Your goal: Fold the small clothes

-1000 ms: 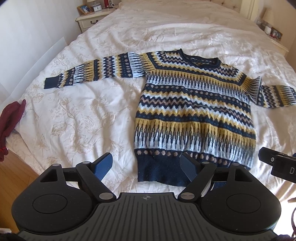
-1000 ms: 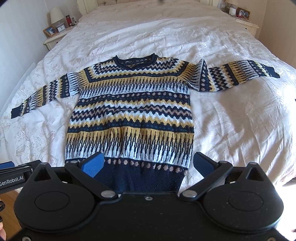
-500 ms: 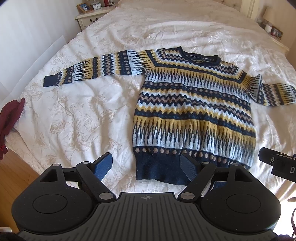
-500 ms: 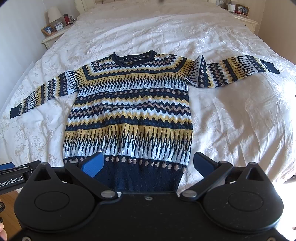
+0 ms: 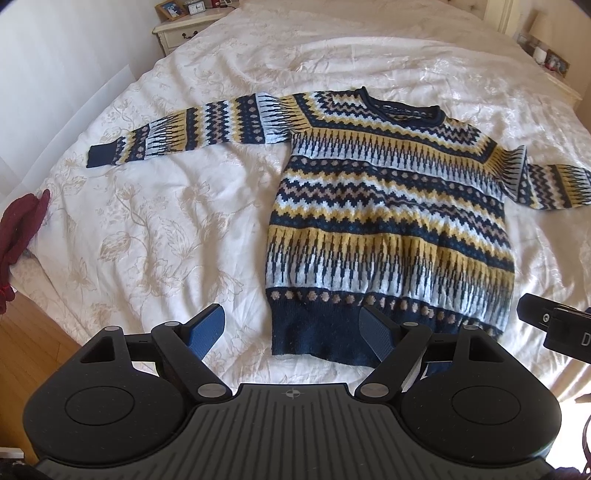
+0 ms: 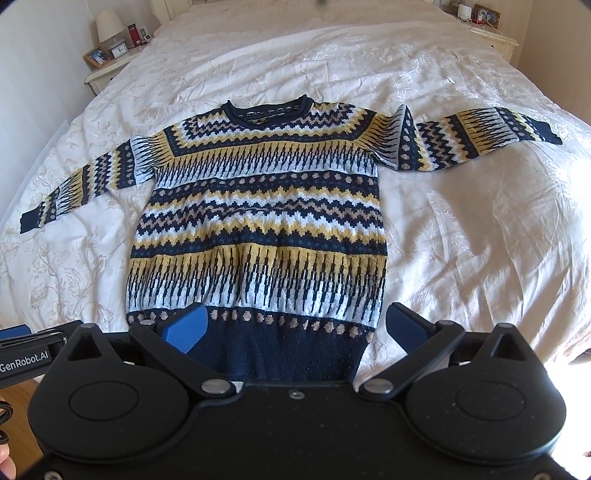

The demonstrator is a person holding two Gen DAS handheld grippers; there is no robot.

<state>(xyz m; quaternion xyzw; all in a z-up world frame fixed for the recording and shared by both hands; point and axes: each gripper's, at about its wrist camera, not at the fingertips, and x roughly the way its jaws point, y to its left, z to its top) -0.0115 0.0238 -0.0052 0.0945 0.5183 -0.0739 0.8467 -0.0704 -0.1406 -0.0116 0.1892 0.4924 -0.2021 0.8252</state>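
We hold both grippers above the foot of a bed covered in a cream floral-embroidered quilt, where a navy, mustard and pale-blue patterned knit sweater lies flat and face up, neck toward twelve o'clock and sleeves stretched out toward nine and three. Our left gripper hangs with its blue-padded fingers spread wide, empty, on either side of the sweater's navy hem corner. Our right gripper is likewise spread and empty, one blue pad over the hem band and the other over bare quilt. A dark red cloth sits at the bed's edge at nine o'clock; a cream bedside cabinet stands near eleven o'clock.
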